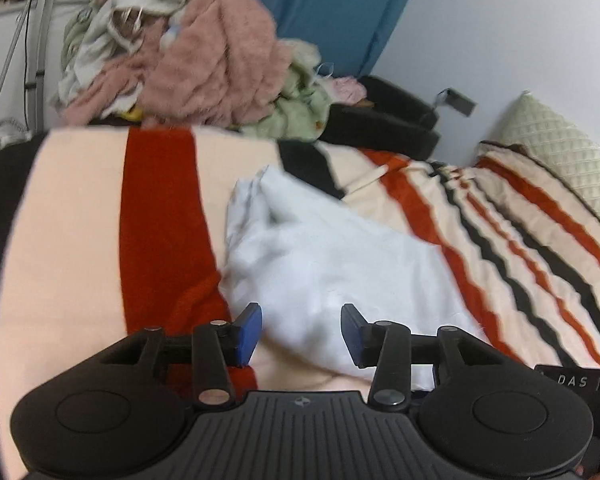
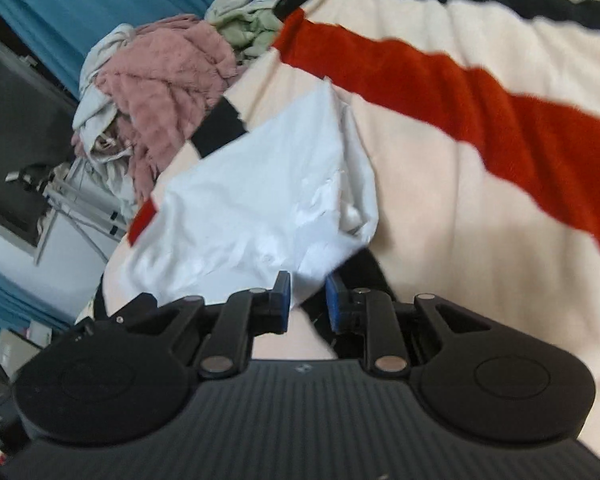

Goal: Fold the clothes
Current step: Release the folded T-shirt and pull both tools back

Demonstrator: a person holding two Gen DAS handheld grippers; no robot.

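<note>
A white garment [image 1: 320,256] lies crumpled on a striped cream, red and black blanket [image 1: 68,220]. My left gripper [image 1: 300,334] is open, its blue pads on either side of the garment's near edge, just above it. In the right wrist view the same white garment [image 2: 260,200] lies on the blanket [image 2: 480,200]. My right gripper [image 2: 306,300] is partly open with a corner of the white cloth between its blue pads, not clamped.
A heap of unfolded clothes, pink fluffy and pale green pieces [image 1: 204,52], sits at the far end of the bed; it also shows in the right wrist view [image 2: 164,92]. A cream quilted pillow [image 1: 560,152] lies at the right. A tripod [image 1: 28,48] stands at the left.
</note>
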